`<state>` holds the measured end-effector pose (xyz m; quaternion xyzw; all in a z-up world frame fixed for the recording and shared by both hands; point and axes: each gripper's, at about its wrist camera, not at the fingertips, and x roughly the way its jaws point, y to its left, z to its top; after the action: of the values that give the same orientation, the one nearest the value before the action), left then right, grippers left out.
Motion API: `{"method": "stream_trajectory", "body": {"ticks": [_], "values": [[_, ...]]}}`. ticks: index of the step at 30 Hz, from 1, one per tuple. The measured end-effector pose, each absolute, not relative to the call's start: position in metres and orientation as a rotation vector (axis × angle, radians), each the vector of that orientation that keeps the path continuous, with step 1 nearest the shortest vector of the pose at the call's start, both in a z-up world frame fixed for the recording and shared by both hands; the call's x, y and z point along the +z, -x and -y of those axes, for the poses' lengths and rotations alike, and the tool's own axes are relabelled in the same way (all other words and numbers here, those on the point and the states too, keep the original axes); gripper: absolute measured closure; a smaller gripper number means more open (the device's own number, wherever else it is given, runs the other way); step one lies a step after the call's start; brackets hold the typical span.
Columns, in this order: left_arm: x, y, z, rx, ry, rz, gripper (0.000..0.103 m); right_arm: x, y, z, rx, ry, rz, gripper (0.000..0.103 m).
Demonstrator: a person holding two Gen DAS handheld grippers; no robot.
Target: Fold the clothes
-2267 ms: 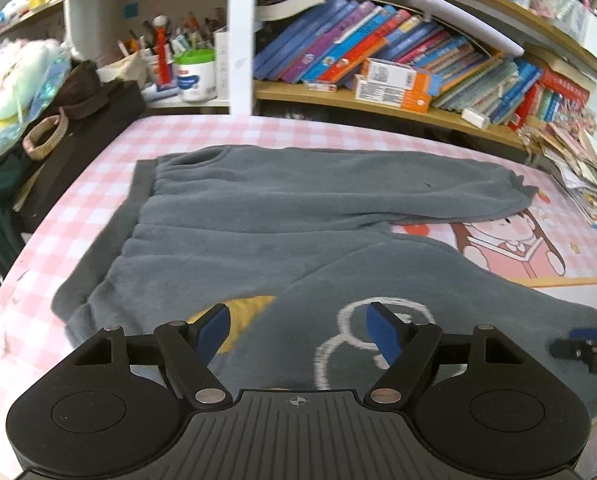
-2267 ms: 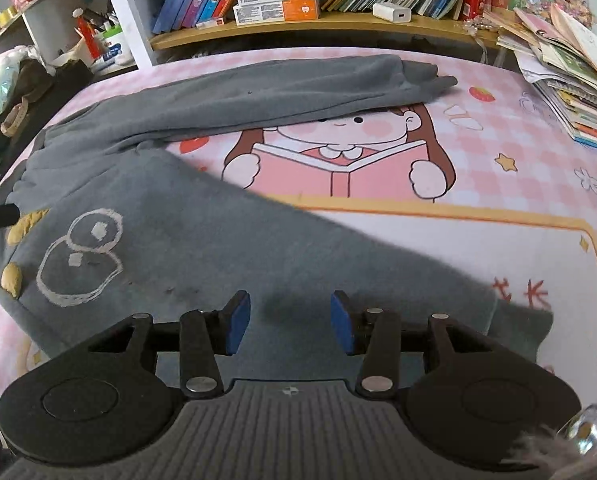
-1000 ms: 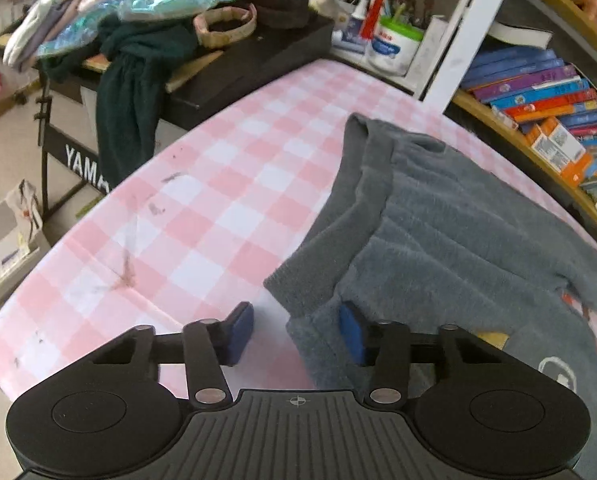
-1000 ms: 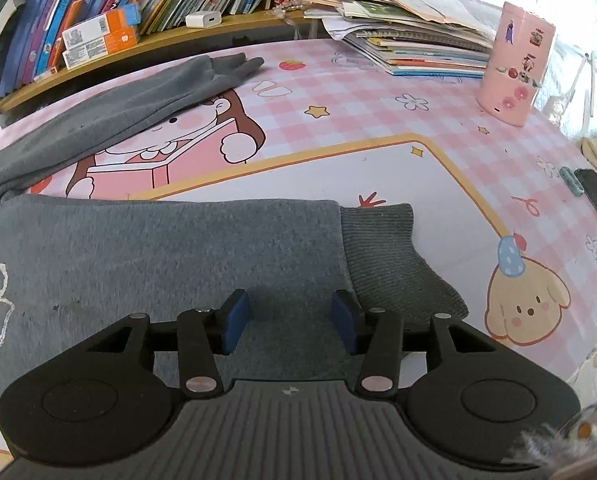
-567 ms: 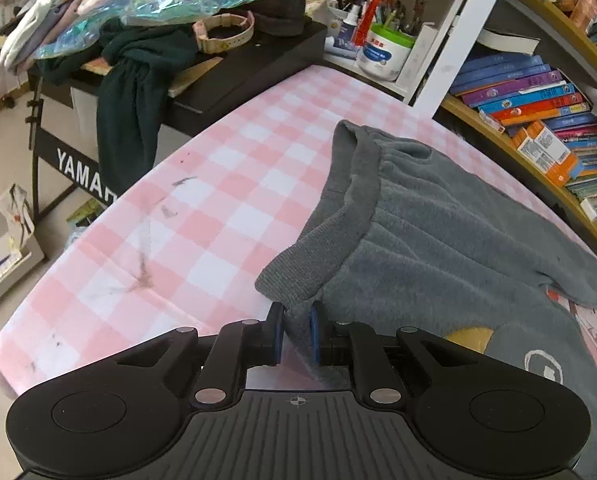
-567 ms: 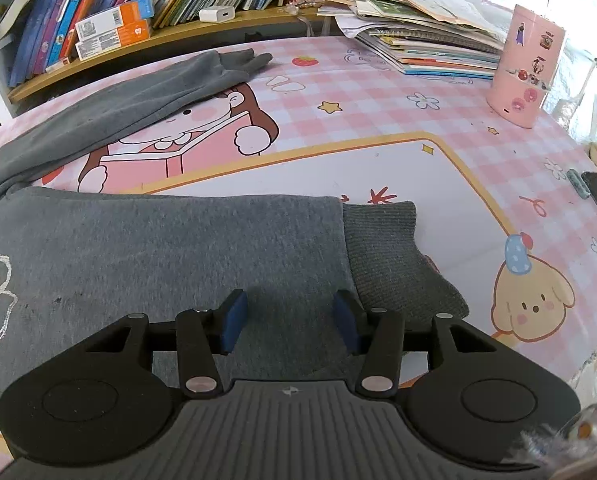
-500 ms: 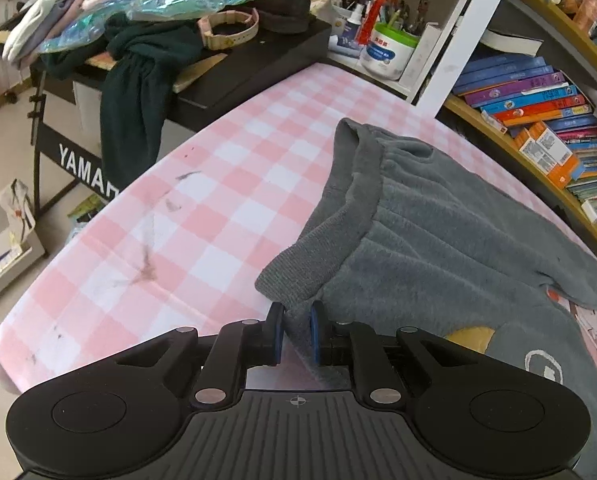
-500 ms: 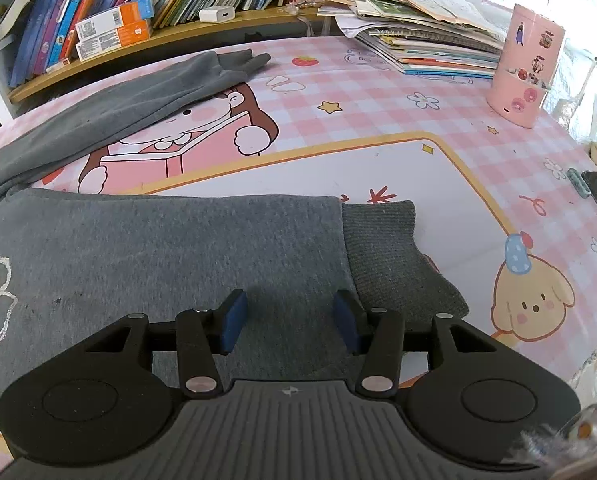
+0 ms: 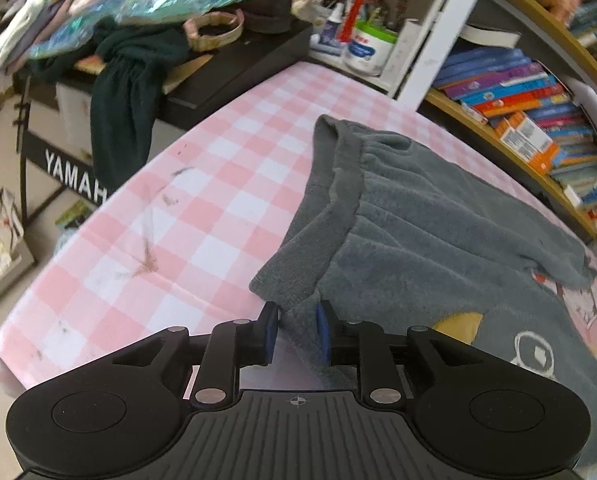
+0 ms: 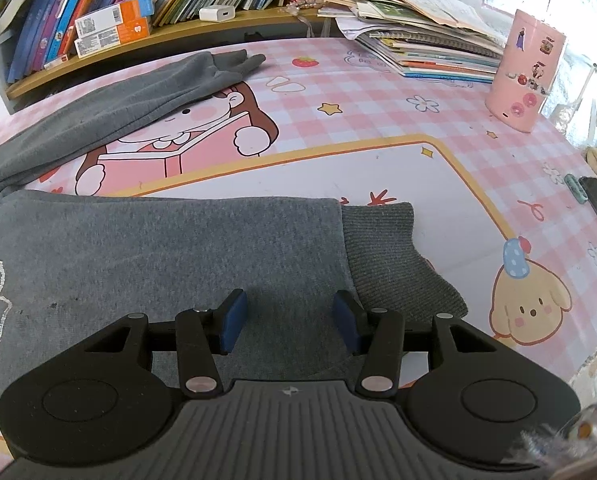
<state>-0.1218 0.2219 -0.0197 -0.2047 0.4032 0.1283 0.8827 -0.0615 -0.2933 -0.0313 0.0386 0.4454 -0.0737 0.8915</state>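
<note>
Two grippers at opposite ends of grey fleece trousers (image 9: 438,240) spread on the pink checked worktop (image 9: 202,216).
Left gripper (image 9: 296,332): narrow jaws, just eased apart, ribbed waistband corner between them; right gripper (image 10: 289,316): jaws half apart over the leg beside its ribbed cuff (image 10: 394,256), gripping nothing; best to pinch both layers firmly before lifting, since soft fleece slips.

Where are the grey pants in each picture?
Left wrist view: the pants fill the right half, waistband corner between the left gripper's pads.
Right wrist view: the pants cover the left and middle, one leg under the open right gripper.
Shared landmark: the orange boxes on the bookshelf.
</note>
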Motion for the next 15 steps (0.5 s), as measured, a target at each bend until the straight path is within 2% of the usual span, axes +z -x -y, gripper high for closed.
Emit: {"method": "stream_trajectory", "body": {"ticks": [4, 6, 13, 15], "values": [[-0.006, 0.124, -0.215, 0.232, 0.354, -0.805, 0.066, -0.027, 0.066, 0.289, -0.159, -0.086, -0.911, 0.056], [-0.001, 0.123, -0.209, 0.204, 0.317, -0.789, 0.056, -0.025, 0.067, 0.286, -0.156, -0.087, -0.904, 0.056], [0.008, 0.118, -0.191, 0.112, 0.232, -0.761, 0.052, -0.015, 0.076, 0.267, -0.12, -0.074, -0.883, 0.056], [0.007, 0.118, -0.188, 0.092, 0.222, -0.757, 0.045, -0.013, 0.081, 0.262, -0.113, -0.067, -0.88, 0.055]]}}
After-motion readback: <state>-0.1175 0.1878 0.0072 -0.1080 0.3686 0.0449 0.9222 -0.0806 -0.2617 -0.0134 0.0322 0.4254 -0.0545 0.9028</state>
